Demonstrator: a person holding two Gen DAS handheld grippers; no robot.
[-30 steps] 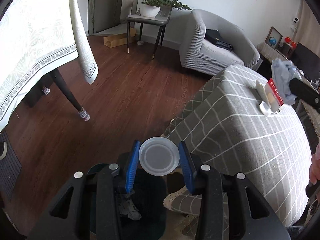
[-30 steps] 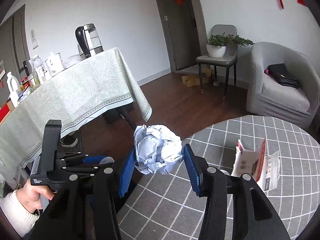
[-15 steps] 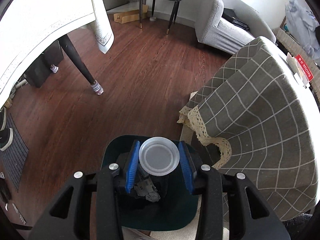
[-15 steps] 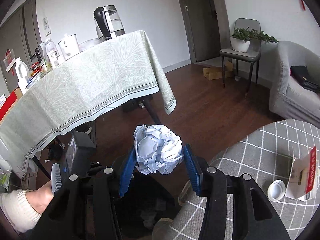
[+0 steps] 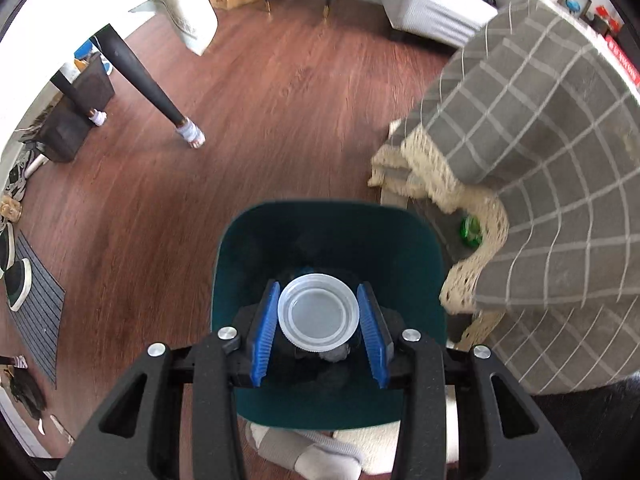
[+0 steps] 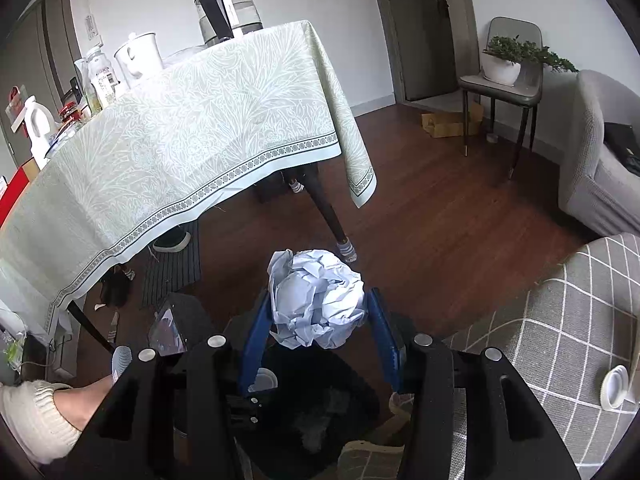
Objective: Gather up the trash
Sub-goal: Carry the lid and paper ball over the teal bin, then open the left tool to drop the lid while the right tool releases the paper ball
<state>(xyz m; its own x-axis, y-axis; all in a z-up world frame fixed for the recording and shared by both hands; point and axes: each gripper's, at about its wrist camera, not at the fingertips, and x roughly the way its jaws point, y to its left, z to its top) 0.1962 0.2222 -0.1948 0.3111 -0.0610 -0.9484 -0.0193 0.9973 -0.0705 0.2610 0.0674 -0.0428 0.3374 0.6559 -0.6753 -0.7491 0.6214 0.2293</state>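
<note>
Wood floor, one bin, two bits of trash held above it.

So the left gripper is clamped on a single round translucent plastic lid, flat face toward the camera, right over the open mouth of the dark teal trash bin with some crumpled stuff inside. Right gripper is squeezing one crumpled paper ball, no real long axis, just a lump. Only the right wrist view shows the person's hand on the left tool, plus a kettle on the leaf-print tablecloth and a white cap on the checked tabletop. The left view alone looks straight down into the bin.
</note>
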